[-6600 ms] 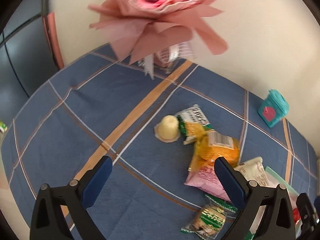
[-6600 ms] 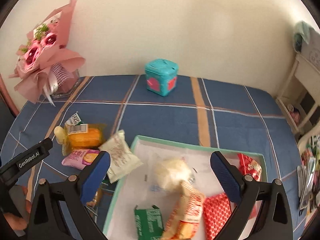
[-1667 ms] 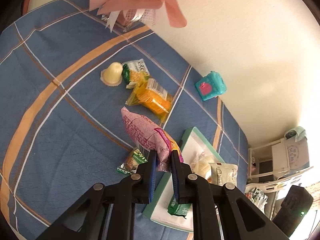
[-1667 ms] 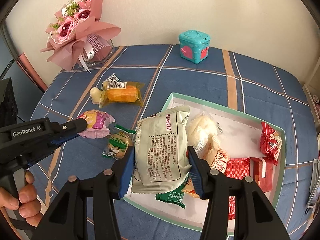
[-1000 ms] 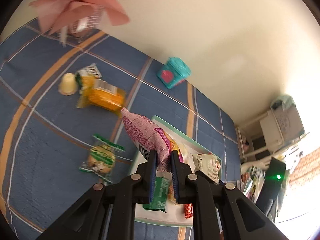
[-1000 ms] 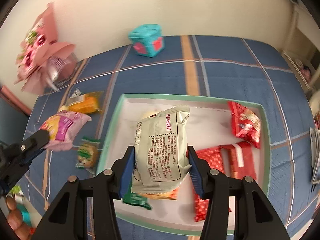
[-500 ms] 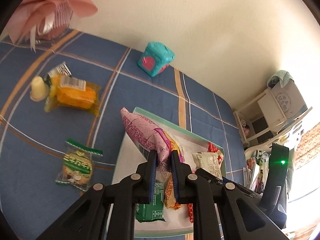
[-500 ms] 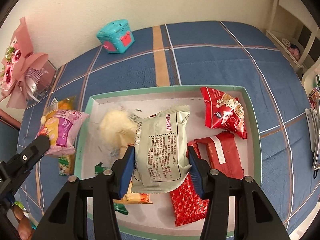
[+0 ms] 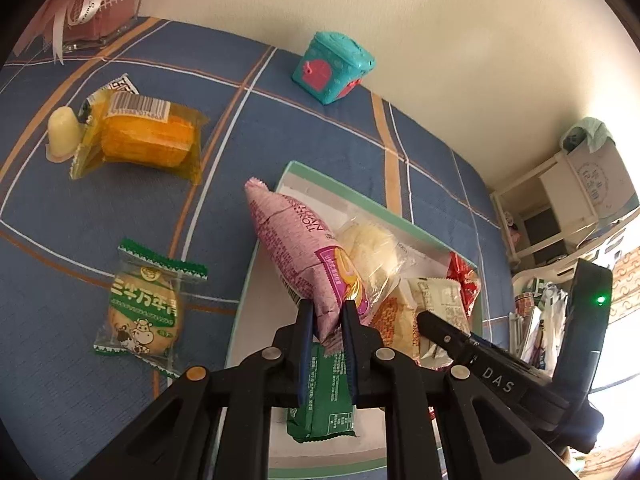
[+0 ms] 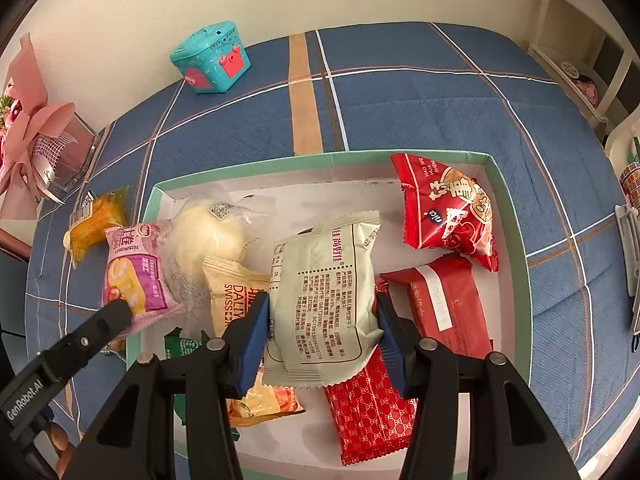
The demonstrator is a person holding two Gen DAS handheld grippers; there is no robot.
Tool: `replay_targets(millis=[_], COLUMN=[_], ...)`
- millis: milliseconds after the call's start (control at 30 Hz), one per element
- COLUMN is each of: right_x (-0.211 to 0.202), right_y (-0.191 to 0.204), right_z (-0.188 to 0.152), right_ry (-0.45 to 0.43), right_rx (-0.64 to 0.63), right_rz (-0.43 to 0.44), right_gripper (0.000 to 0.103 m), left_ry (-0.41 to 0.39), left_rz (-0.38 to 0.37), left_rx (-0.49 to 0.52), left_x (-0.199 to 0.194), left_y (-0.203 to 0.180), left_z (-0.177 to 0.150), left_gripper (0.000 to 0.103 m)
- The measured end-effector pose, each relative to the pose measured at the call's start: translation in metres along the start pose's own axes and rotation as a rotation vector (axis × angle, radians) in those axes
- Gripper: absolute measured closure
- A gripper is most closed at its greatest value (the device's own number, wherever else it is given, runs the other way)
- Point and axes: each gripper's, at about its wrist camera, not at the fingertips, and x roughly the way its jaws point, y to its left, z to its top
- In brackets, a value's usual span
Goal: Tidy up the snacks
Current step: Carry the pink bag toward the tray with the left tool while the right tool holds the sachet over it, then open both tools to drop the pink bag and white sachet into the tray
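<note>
A: Step in hand, as I read it: both packets go into the tray (image 10: 516, 216). Left hand-held gripper (image 9: 325, 322) is pinched narrow on the tail seam of the pink packet (image 9: 296, 240), which hangs over the tray's left edge. Right hand-held gripper (image 10: 322, 332) is at mid-width, clamped across the white packet (image 10: 324, 292), over the tray's middle.

B: How to do it well?

A: My judgement: lower each until the packet rests on something, then open; a drop from height could bounce it out. Bring the pink one further inward first, since part of it sits over the rim. The white one hangs above the beige packet (image 10: 236, 300) and the red patterned bar (image 10: 368, 408); a bare white patch of tray floor lies just beyond it, a flatter landing.

B: Risk?

A: The two grippers are near each other at the tray's left half; release one at a time.

B: What is left outside?

A: The green biscuit (image 9: 144, 304) just beside the tray, then the orange cake (image 9: 144, 136) and a jelly cup (image 9: 64, 132) touching it.

B: Surface and room?

A: Blue plaid cloth over the table (image 10: 400, 92), lying flat. Farther back a teal box (image 10: 210, 58) and a pink bouquet (image 10: 36, 140) by a cream wall; a white shelf (image 9: 560, 204) at the right.
</note>
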Motion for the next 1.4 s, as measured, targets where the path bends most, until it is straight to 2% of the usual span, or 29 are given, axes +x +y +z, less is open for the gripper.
replay_targets(millis=[300,733,833,900,1000,1167,1233,1300,1400], right_x=[0.011,0.028,0.029,0.029,0.026,0.021,0.016,0.010,-0.002], right_y=[-0.007,-0.012,-0.011,-0.010,-0.013,-0.013,-0.014,-0.014,-0.015], right_z=[0.001,0.002,0.002,0.003,0.002,0.001,-0.001,0.000,0.001], right_ry=[0.025,0.075,0.083,0.087,0.091,0.089,0.080,0.062,0.026], right_rx=[0.027,0.062,0.063,0.064,0.067,0.062,0.060,0.057,0.065], right_rz=[-0.024,-0.076,-0.090,-0.098,-0.103,-0.114,-0.117,-0.128,-0.141], right_gripper=[0.050,0.046,0.042,0.038,0.031,0.028,0.020,0.018,0.018], left_ry=[0.087,0.130,0.142,0.149,0.168,0.173,0.166,0.150,0.122], left_rz=[0.054,0.066,0.073,0.091,0.068,0.069,0.070,0.078,0.096], left_rx=[-0.018,-0.054,-0.071,-0.080,-0.095,-0.081,-0.073,-0.067,-0.050], left_x=[0.025,0.038,0.039,0.039,0.040,0.039,0.038,0.032,0.021], left_y=[0.007,0.009,0.011,0.012,0.012,0.004,-0.002,-0.005,-0.010], left_z=[-0.007,-0.005,-0.004,-0.004,-0.006,-0.006,-0.005,-0.003,0.001], left_gripper=[0.088,0.083,0.077,0.060,0.053,0.043,0.040,0.032,0.026])
